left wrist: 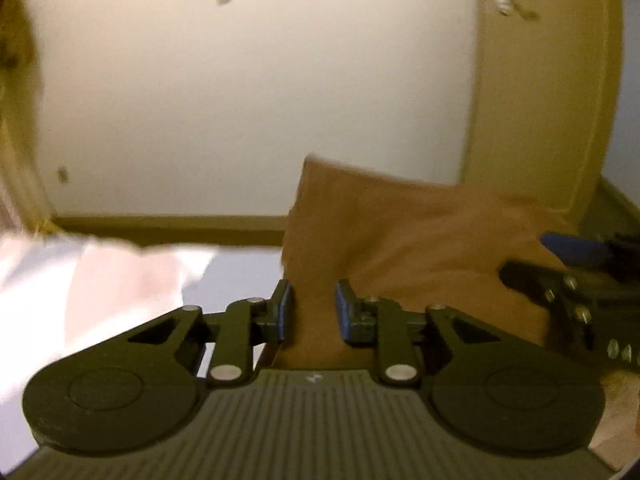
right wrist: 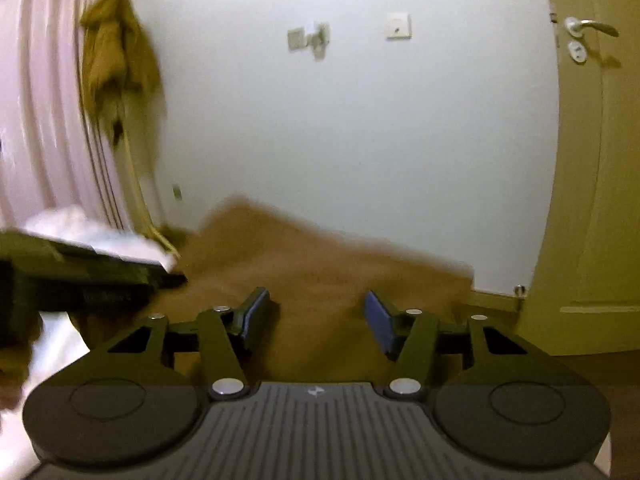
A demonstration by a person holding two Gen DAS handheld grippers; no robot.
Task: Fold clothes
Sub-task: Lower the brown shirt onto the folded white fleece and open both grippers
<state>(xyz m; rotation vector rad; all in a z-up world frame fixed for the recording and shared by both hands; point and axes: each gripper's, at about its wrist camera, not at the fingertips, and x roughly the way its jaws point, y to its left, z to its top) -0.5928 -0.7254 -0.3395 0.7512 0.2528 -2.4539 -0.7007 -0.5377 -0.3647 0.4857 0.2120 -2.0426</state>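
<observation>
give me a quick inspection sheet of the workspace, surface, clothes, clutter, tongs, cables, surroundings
surface: pale sheet-like top, mostly covered; blurred.
job's things: brown garment raised in front of both cameras; white cloth to its left.
clutter: nothing seen.
tongs: left tongs part open, brown fabric between the pads, grip not clear; right tongs wide open, the fabric lies between them, not pinched.
cables: nothing seen.
surroundings: white wall with switch plates, a door with lever handle at right, brown clothing hanging at upper left beside a pale curtain.
</observation>
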